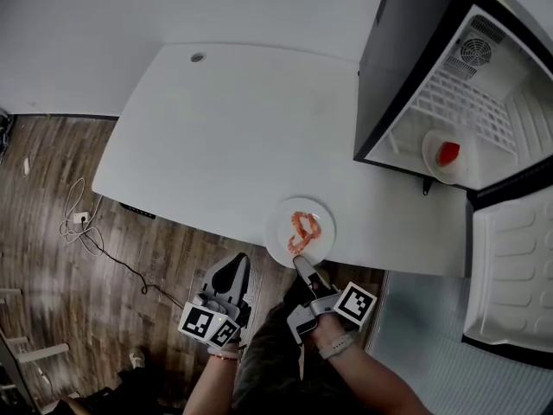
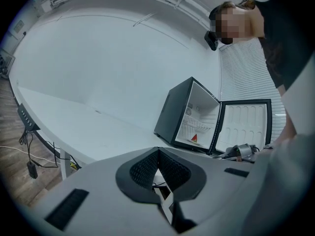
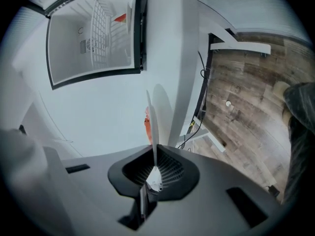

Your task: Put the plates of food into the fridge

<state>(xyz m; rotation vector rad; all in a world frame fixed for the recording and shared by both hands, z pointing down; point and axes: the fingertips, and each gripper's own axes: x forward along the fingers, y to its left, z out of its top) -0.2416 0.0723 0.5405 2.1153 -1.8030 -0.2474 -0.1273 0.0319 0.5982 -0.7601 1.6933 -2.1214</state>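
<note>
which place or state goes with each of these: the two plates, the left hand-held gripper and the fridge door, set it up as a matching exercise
Things:
1. plate of orange food
2. plate of red food
3. left hand-held gripper
4. fridge door

Places or states:
a. swung open
b. inside the fridge
c. off the table, shut on nothing
d. on the table, rim pinched by the right hand-held gripper

Pairs: 1-d; 2-b; 3-c; 4-a
</note>
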